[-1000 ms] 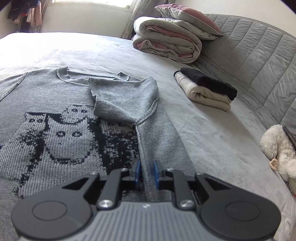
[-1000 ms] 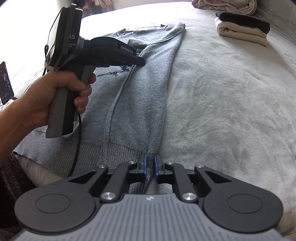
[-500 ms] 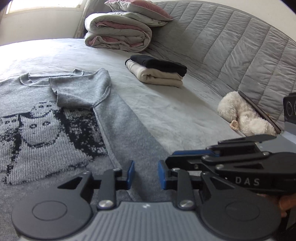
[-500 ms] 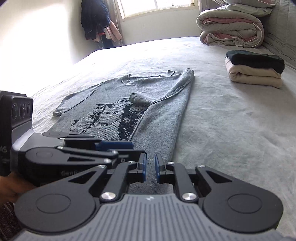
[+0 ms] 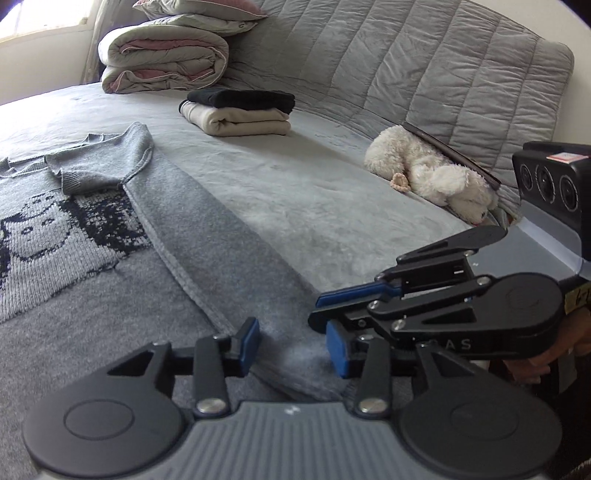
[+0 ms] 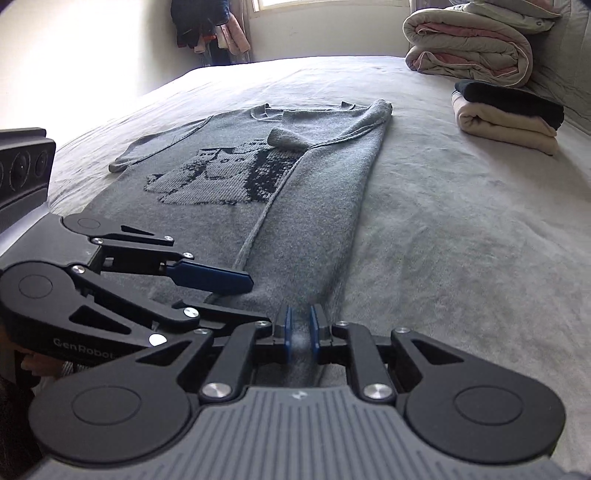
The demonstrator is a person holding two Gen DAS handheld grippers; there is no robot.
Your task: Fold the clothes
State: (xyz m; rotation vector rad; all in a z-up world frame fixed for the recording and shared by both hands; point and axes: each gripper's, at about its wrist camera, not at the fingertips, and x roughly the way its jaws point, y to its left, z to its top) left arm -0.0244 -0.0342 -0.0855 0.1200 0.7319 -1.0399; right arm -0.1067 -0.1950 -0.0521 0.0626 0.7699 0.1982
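Grey knit sweater (image 6: 229, 173) with a dark cat-like pattern lies flat on the grey bedspread (image 6: 461, 229), neck toward the window end, hem toward the cameras. Its right side is folded in over the front as a long strip, and the right sleeve cuff (image 6: 286, 138) lies across the chest, just above the pattern; the other sleeve lies spread out to the far left. Right gripper (image 6: 300, 334) sits at the hem end of the folded strip, blue pads nearly together with a pinch of grey knit between them, so it is clamped on the sweater. Left gripper (image 5: 291, 349) is just beside it at the same hem edge, pads spread wide apart, nothing between them, fabric only underneath. From the left wrist view the right gripper (image 5: 325, 310) shows side-on, close to the right. Well apart from the sweater, toward the quilted grey headboard (image 5: 424, 74), sits a stack of folded clothes (image 5: 240, 112), black on top of cream. Behind that, a rolled duvet (image 5: 162, 59) with pillows on it. White plush toy (image 5: 428, 173) lies against the headboard. Clothes hang (image 6: 207, 22) in the far corner by the window.
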